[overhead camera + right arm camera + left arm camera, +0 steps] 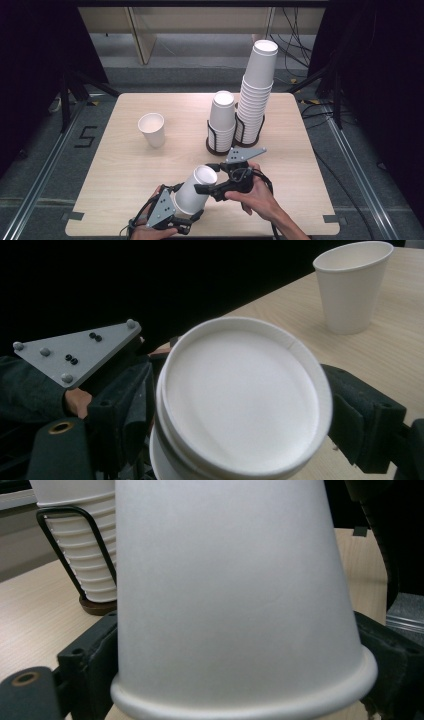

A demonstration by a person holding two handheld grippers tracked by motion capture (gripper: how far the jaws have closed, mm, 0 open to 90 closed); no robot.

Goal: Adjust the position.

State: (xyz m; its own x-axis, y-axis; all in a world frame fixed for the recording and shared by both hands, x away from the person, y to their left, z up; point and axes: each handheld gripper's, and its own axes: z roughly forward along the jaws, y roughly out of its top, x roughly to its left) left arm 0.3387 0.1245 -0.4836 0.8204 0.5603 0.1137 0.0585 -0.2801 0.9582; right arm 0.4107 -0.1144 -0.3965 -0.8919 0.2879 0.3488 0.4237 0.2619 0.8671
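1. high view takes in the table (125,165), a pale wood top with two wire-framed holders near its far edge, right of the middle.
2. the tall stack (257,95) of white paper cups stands upside down in the right-hand holder; the shorter stack (222,122) stands just beside it on its left, nearer the middle of the table.
3. a single cup (152,129) stands upright, mouth up, left of the table's middle, well apart from the stacks.
4. close to the near edge, the nested cups (194,191) are held tilted between both tools. the right gripper view shows two rims, one inside the other, so at least two cups are still nested.
5. the left gripper (186,216) has its jaws about halfway closed, one on each side of the wide rim end; in the left gripper view they lie against the wall just above the rolled rim.
6. the right gripper (207,179) reaches in from the right to the narrow end, with a jaw on either side of the rim there. whether its pads press on the paper i cannot tell.
7. the step in hand looks like separating one cup from the nest. next, the right tool probably needs a firm pinch on the outer cup alone, then a straight pull along the cups' axis while the left holds firm; squeezing too hard may crush the thin wall.
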